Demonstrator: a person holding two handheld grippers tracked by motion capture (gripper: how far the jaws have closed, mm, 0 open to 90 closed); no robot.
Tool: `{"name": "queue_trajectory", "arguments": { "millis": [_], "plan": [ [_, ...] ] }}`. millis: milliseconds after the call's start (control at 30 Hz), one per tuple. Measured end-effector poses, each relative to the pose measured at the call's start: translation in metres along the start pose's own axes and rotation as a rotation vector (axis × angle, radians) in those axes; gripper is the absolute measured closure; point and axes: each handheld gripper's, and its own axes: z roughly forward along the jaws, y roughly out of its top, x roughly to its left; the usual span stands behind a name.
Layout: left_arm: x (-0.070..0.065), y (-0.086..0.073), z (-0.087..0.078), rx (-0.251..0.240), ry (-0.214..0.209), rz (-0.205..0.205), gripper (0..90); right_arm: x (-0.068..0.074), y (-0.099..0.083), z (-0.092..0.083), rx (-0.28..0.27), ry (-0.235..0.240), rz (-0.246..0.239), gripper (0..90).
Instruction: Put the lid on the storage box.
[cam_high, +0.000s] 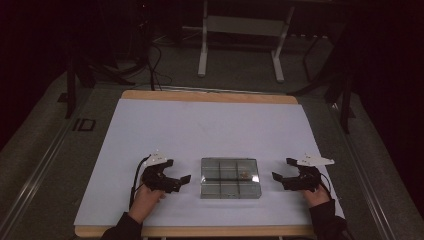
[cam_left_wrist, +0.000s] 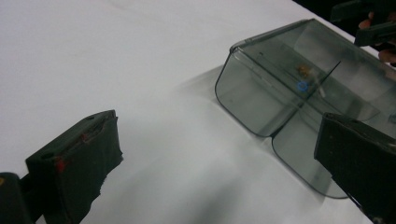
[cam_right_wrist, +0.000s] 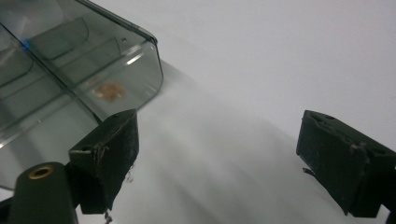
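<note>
Clear compartment box (cam_high: 230, 177) sits on the white table (cam_high: 200, 130), a small brown item (cam_high: 244, 174) inside. Left gripper (cam_high: 184, 180) and right gripper (cam_high: 278, 176) flank it, both spread, empty.

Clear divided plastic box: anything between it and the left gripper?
No. In the high view, bare white sheet separates the left gripper from the clear divided plastic box.

A clear, smoky compartment box (cam_high: 230, 178) lies flat on the white table (cam_high: 200, 130).
</note>
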Motion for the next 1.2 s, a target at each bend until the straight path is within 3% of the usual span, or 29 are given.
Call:
{"name": "queue_trajectory", "arguments": {
  "millis": [333,800,1067,1200],
  "plan": [
    [0.002,-0.005,-0.01,-0.016,0.033,-0.004,1.0,-0.004,-0.009,-0.007,0.007,-0.026,0.003,13.2],
    [0.001,-0.012,-0.016,-0.033,0.042,-0.003,1.0,-0.003,-0.024,-0.017,0.001,-0.062,0.02,13.2],
    [0.0,-0.015,-0.016,-0.045,0.056,0.002,1.0,0.001,-0.033,-0.023,-0.029,-0.111,0.018,13.2],
    [-0.001,-0.015,-0.017,-0.057,0.066,0.0,1.1,-0.001,-0.035,-0.025,-0.044,-0.136,0.045,13.8]
  ]
}}
